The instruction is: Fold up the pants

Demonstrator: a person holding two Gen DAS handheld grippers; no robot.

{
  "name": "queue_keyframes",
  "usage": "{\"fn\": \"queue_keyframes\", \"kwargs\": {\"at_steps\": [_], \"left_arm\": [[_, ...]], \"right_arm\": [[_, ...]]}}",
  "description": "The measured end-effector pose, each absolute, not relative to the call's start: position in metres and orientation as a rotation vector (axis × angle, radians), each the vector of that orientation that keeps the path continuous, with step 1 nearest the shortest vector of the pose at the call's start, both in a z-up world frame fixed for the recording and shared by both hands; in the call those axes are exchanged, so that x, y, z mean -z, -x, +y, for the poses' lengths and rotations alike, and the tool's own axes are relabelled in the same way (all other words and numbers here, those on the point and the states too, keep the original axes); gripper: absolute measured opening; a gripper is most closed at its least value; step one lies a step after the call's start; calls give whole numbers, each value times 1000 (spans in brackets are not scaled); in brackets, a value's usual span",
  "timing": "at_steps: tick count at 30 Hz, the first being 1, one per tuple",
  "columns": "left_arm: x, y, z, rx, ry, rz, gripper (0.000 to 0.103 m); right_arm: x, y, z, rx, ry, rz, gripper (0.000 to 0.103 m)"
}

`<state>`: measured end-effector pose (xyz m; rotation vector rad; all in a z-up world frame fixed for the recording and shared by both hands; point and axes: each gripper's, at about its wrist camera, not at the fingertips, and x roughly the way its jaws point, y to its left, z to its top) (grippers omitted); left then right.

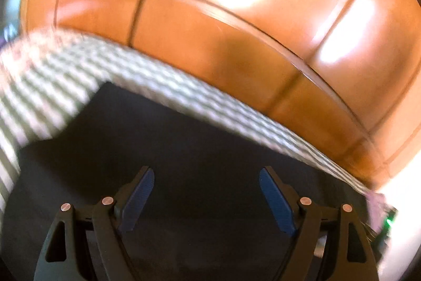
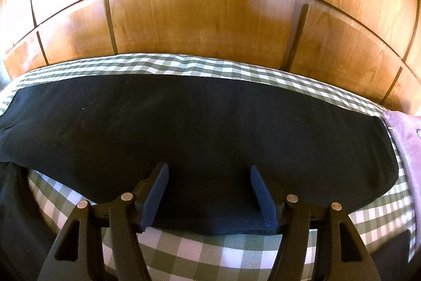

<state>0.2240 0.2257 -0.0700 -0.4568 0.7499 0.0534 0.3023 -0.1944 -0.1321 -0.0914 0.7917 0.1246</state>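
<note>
The pants [image 2: 200,128] lie lengthwise along the bed [image 2: 184,254] — near edge between the right gripper [image 2: 209,191] jaws (open, unpinched). The left gripper [image 1: 206,195] hangs open over cloth — empty.

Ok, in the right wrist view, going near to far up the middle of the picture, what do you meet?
right hand-held gripper → near strip of checked bedcover → black pants → far strip of checked bedcover → wooden panelling.
</note>
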Motion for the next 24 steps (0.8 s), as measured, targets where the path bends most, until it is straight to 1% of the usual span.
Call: {"fn": "queue_keyframes", "kwargs": {"at_steps": [3,7,10,14,17,22,23,24], "left_arm": [[66,-257,257,-158,354,773,83],[82,-285,293,-247,336,832,83],[97,-297,311,-308,326,861,81],[115,-308,324,-353,332,863,78],[132,-316,329,-336,351,888,77],[135,-312,328,-330,342,867,76],[136,-312,327,-331,340,862,71],[136,-311,327,-330,338,858,60]], "right_arm": [[133,-304,-195,-122,88,790,67],[133,-304,-197,-114,82,788,69],[134,-304,-195,-103,92,783,70],[133,-304,-195,-97,100,777,70],[133,-304,-196,-97,95,775,70],[133,-304,-196,-89,104,770,70],[133,-304,-196,-88,105,770,70],[133,-304,-196,-87,108,769,71]]}}
